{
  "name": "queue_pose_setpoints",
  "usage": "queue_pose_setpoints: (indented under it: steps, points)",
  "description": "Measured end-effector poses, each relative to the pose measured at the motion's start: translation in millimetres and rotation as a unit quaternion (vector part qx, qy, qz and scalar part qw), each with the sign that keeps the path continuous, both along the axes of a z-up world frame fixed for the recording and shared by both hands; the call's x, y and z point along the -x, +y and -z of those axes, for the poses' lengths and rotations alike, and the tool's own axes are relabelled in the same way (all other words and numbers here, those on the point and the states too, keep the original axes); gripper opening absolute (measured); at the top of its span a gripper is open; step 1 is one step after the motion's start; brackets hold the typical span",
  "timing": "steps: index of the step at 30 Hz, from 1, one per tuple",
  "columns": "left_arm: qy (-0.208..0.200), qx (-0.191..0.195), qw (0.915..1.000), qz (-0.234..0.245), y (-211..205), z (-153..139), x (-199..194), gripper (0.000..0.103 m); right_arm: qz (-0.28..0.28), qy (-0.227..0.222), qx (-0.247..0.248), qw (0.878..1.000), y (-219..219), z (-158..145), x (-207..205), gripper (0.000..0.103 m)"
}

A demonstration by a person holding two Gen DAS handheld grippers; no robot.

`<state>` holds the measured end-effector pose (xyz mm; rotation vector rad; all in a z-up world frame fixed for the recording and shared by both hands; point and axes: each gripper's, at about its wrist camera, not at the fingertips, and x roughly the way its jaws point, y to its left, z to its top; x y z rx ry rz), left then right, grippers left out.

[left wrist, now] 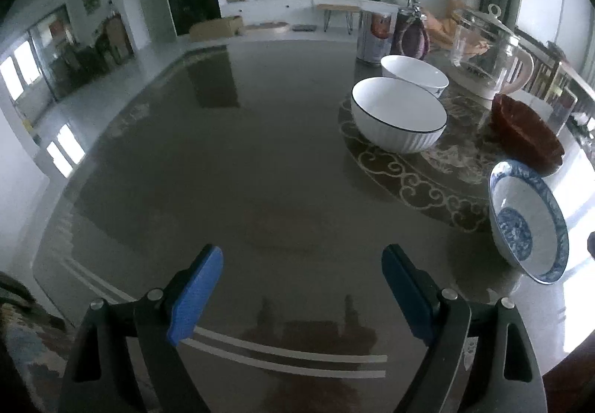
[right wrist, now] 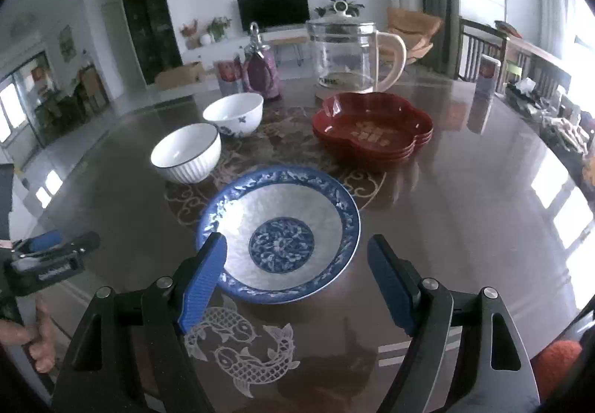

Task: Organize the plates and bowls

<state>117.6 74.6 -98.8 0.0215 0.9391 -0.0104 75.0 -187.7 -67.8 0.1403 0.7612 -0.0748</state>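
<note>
A blue-and-white patterned deep plate (right wrist: 279, 231) lies on the dark glossy table just ahead of my right gripper (right wrist: 297, 257), whose jaws stand open around its near rim without pressing on it. Behind it sit a ribbed white bowl with a dark rim (right wrist: 186, 152), a white bowl with blue flowers (right wrist: 234, 113) and a stack of red lobed dishes (right wrist: 372, 126). My left gripper (left wrist: 301, 264) is open over bare table, with the ribbed bowl (left wrist: 398, 115), the second white bowl (left wrist: 414, 73), the red dishes (left wrist: 524, 134) and the blue plate (left wrist: 528, 223) off to its right.
A glass kettle with a cream handle (right wrist: 346, 52) stands behind the red dishes, beside a purple bottle (right wrist: 260, 71) and a can (left wrist: 373, 37). The left gripper (right wrist: 48, 253), held by a hand (right wrist: 37, 342), shows at the left. The table's edge (left wrist: 282, 357) lies near.
</note>
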Motion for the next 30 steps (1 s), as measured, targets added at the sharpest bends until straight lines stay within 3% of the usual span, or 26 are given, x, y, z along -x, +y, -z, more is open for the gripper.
queue_pose_setpoints:
  steps: [8,14,20,24,28,30]
  points:
    - [0.002,0.0,0.9999,0.015,4.8,0.7,-10.6,0.087,0.013,0.016,0.023,1.0,8.9,-2.8,-13.1,0.081]
    - [-0.008,-0.024,0.9993,0.027,-1.2,-2.1,-14.7,0.087,-0.012,0.024,0.004,1.0,11.7,-4.9,-24.0,0.081]
    - [0.032,0.003,0.9977,0.06,-1.6,7.0,-24.2,0.087,-0.014,0.015,0.023,1.0,10.7,-15.7,-30.9,0.081]
    - [0.023,-0.02,0.9977,0.06,-2.4,1.2,-28.0,0.087,-0.042,0.008,0.004,0.999,11.7,-20.2,-39.8,0.08]
    - [0.01,-0.057,0.9978,0.031,-1.2,-6.5,-31.8,0.087,-0.09,0.0,-0.06,0.994,16.6,-20.4,-47.2,0.08]
    - [0.009,-0.047,0.9985,0.027,0.9,-11.4,-36.7,0.087,-0.105,0.012,-0.085,0.991,21.1,-16.2,-53.4,0.08]
